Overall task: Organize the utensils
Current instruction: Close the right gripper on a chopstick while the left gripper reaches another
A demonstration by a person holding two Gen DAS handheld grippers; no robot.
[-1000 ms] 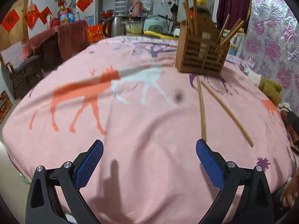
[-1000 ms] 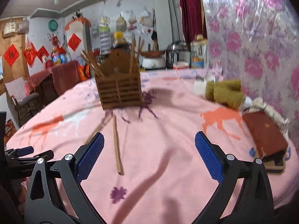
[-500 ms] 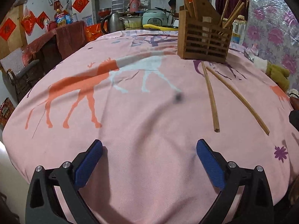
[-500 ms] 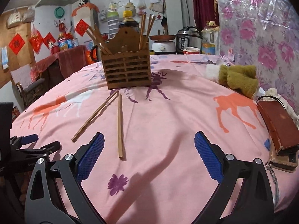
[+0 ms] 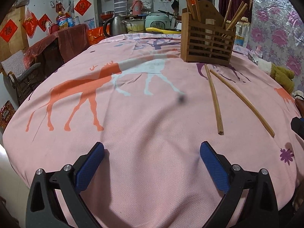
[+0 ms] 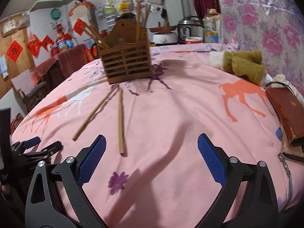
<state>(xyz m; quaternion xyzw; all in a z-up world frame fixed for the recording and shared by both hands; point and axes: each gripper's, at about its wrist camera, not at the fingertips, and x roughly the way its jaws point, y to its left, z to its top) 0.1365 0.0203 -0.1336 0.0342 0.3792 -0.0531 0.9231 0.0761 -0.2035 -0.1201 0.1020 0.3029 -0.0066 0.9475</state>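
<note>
Both views have drawn back from the holder [image 6: 127, 64]; nearer chopstick [image 6: 120, 121] now lies at 11 o'clock of the open, empty right gripper [image 6: 151, 153], long axis toward holder; left gripper [image 5: 152, 155] open, farther.

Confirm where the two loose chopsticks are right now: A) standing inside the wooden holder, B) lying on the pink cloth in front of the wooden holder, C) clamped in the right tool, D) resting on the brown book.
B. Both loose chopsticks lie flat on the pink cloth just in front of the wooden holder, while the right tool and left tool are open and empty.
</note>
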